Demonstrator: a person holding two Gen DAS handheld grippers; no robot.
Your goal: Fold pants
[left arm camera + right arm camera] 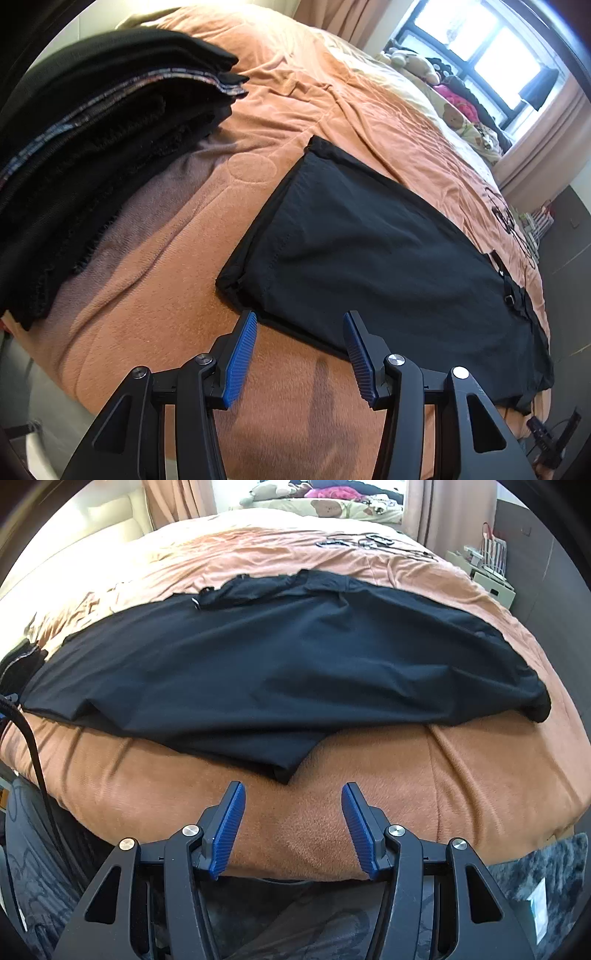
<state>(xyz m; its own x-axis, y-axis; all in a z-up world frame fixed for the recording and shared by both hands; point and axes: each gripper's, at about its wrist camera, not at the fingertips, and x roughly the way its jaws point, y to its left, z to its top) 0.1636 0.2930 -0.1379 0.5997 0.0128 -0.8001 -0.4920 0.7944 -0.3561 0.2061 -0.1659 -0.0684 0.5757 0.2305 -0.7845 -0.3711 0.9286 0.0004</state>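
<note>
Stack of folded clothes (103, 122) only in left view.

Daylight is pouring from the window (491, 55) at upper right, glaring on the blanket (207, 14); fisheye edges are bending and darkening everything.

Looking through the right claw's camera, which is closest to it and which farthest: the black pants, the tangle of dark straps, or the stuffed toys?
1. Black pants, spread just ahead of the right claw.
2. Dark straps, farther up the bedspread.
3. Stuffed toys, beyond the bed's far end.
</note>
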